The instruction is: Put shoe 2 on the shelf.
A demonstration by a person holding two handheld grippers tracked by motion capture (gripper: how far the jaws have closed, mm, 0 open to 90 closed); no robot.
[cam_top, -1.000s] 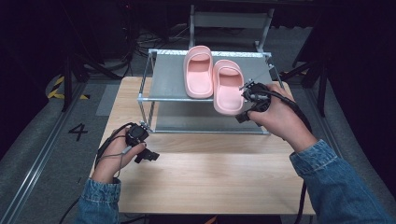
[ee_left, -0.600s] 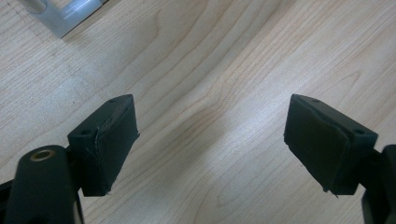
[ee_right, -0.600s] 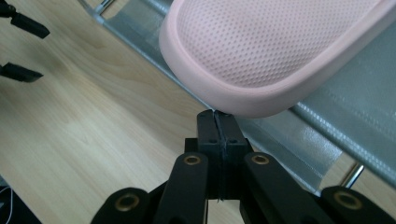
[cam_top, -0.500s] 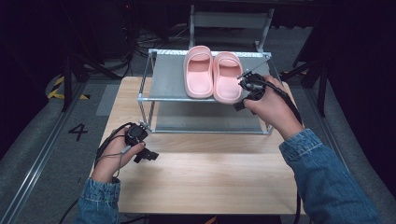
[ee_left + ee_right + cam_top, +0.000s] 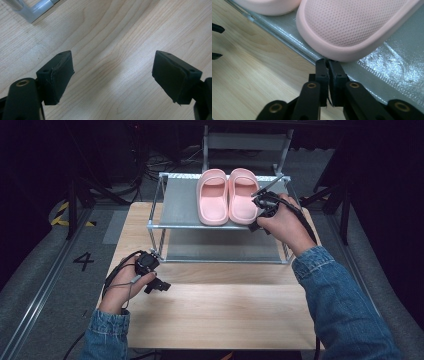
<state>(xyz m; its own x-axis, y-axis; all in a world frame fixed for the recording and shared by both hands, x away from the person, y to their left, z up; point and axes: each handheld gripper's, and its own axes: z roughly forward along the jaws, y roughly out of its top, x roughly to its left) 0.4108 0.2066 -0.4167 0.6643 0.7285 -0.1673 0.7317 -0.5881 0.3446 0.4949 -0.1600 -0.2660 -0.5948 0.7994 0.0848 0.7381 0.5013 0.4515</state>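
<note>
Pink slippers (image 5: 228, 196): pair, side by side on grey shelf (image 5: 182, 207) over bench (image 5: 220, 310). Right gripper (image 5: 327, 65): jaws nearly together, just been parting, tips at right slipper's (image 5: 352, 27) edge. Left gripper (image 5: 112, 72): wide, empty, above bench.

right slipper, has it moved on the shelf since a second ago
Yes. The right slipper has slid left and back along the shelf, now beside the left slipper, toes level.

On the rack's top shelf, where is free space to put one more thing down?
The top shelf is bare at its left, between the left frame rail and the left slipper. Its right half is crowded: right slipper, with the right gripper at its heel edge.
</note>
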